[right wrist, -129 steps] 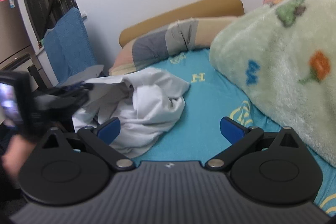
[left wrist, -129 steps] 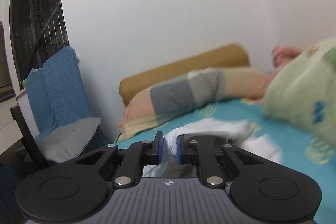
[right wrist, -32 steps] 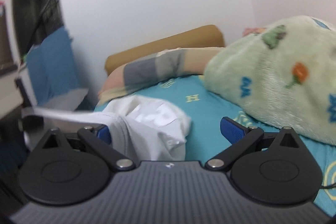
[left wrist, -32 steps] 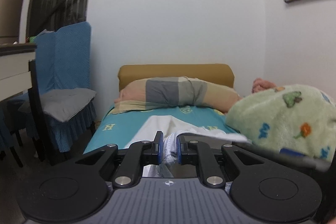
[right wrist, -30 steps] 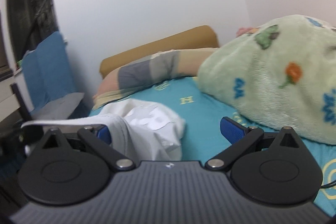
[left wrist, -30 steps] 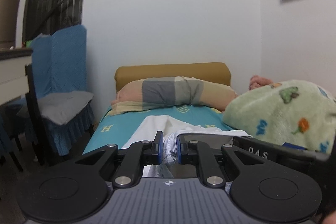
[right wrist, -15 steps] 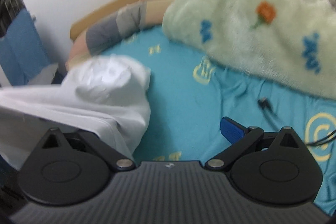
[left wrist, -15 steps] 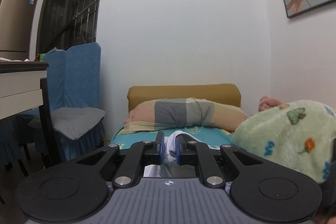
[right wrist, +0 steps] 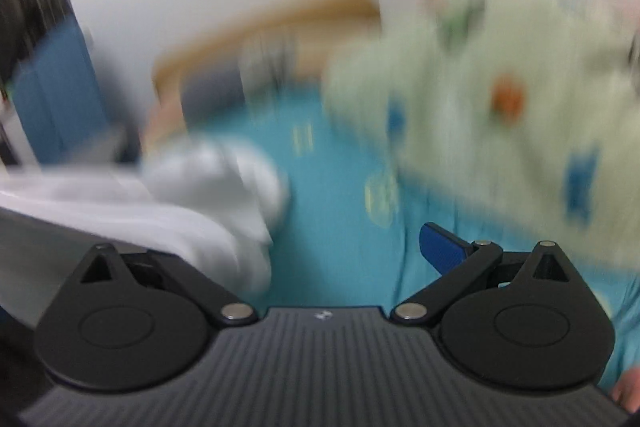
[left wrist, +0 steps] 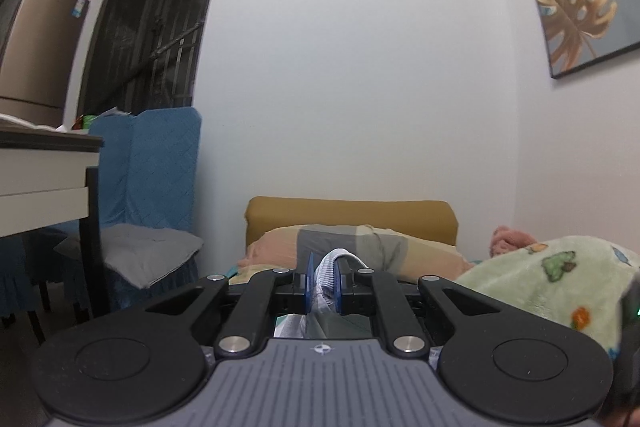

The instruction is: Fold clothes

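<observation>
The left gripper (left wrist: 323, 283) has its jaws closed on a ribbed hem of the white cotton garment (right wrist: 208, 195), which trails across the teal bed sheet (right wrist: 332, 227) toward its left edge. The right gripper (right wrist: 280, 251) stands wide open, empty. Risk: the thin hem slipping free, and fabric bunching. No containers show.

No text, label or number can be read in either view.

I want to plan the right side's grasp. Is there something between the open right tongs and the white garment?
Nothing visible, though this view is blurred. The white garment lies on the teal sheet, already reaching the right tongs on their left side.
</observation>
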Tool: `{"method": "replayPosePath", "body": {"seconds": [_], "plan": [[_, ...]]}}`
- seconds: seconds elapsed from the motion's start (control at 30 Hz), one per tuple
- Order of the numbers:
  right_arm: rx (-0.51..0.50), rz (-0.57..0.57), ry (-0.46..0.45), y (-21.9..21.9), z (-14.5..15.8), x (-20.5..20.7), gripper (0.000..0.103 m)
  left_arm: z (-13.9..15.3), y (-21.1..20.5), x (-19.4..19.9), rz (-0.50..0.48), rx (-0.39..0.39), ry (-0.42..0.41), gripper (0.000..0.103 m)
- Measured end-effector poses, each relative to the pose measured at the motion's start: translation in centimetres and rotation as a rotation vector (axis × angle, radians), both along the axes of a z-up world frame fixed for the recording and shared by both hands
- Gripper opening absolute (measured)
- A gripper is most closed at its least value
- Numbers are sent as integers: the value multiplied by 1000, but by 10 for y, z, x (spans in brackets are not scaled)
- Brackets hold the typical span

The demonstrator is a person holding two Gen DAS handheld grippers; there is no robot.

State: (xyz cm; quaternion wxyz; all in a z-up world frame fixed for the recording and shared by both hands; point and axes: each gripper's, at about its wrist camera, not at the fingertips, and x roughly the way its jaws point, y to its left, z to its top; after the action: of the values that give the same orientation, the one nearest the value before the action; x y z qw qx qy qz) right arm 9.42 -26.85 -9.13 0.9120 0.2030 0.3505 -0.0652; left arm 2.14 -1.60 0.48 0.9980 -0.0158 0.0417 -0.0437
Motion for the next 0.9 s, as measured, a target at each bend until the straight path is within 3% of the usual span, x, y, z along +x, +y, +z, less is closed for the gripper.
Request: {"method": "replayPosePath", "body": {"seconds": [0.27,0.47,0.6,0.7,0.73,0.8,0.9], "plan": [[-88,-61,-178,-3,26,-12,103,0,9,3,32,-19,49,11],[-188,-93,-330,0,47,-21,103,-16,26,20,12,-67,267,13],[-262,-63,-406,10,60,-25,103,-36,43,36,-14,-177,462,13],[-293,-38,-437,17,66,-29,103,-50,48,47,-35,-219,555,14],[-296,-34,-446,19,67,-30,103,-54,49,51,-42,-231,585,17],[-296,-36,-461,21,68,-32,103,-61,49,57,-61,-254,628,35],[-290,-54,-478,18,70,-34,103,-71,42,65,-66,-252,676,39]]}}
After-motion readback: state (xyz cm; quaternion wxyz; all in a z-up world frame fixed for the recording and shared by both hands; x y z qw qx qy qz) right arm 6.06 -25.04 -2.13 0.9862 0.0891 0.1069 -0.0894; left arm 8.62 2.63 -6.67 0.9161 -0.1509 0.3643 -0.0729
